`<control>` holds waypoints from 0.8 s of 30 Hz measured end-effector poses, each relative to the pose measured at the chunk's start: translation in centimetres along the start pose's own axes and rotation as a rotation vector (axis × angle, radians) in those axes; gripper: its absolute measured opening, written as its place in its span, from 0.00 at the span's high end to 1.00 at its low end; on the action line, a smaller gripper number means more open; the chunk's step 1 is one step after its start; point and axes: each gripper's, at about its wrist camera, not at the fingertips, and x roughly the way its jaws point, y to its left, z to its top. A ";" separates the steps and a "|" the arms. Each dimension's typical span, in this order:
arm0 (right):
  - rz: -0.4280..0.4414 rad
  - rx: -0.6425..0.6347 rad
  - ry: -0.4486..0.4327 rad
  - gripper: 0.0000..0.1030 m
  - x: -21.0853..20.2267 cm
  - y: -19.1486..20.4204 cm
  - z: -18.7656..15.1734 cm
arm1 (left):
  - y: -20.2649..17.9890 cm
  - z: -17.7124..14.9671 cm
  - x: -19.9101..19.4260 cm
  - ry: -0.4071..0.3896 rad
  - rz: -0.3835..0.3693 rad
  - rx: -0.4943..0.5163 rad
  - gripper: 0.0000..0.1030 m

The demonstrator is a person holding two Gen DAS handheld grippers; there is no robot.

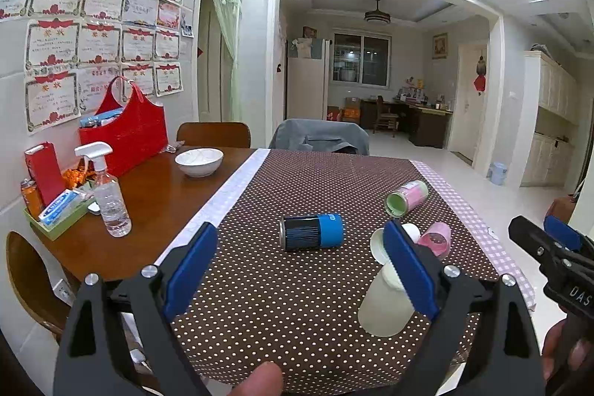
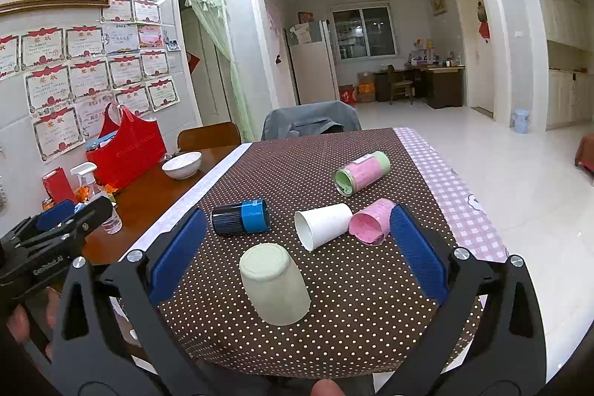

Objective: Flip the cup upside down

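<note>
My left gripper (image 1: 300, 266) hangs above the near edge of the surface (image 2: 371, 314) with its fingers (image 1: 193, 270) spread wide and nothing between them, and my right gripper (image 2: 297, 251) hovers just to its right in the same released state, blue pads (image 2: 417, 251) apart and gripping nothing. Nearest to me, close to the near edge of the dotted brown cloth (image 2: 326, 158), the cream cup (image 2: 273, 284) stands upside down, base up and mouth on the cloth; in the left wrist view my right-hand finger partly hides it. Just beyond it three cups lie on their sides in a loose row: a dark cup with a blue band (image 2: 241, 216) to the left, a white paper cup (image 2: 323, 225) in the middle with its mouth toward me, and a pink cup (image 2: 371, 221) touching the white one's base on the right. Farther back toward the right edge a pink cup with a green rim (image 2: 362, 173) lies on its side, apart from the rest. On the bare wood along the left edge sit a spray bottle (image 1: 107, 192), a white bowl (image 1: 199, 160) and, at the far left corner by the wall, a red bag (image 1: 128, 132).
</note>
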 end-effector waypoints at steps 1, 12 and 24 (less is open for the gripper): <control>0.000 0.000 -0.001 0.06 -0.1 0.0 0.0 | -0.1 0.0 -0.2 -0.003 0.006 0.004 0.13; -0.008 -0.019 -0.008 0.06 -0.5 0.6 -0.3 | -1.0 0.1 -1.5 -0.015 0.010 0.029 0.13; -0.015 -0.026 -0.019 0.06 -0.9 0.7 -0.2 | -1.4 0.2 -1.8 -0.023 0.006 0.026 0.13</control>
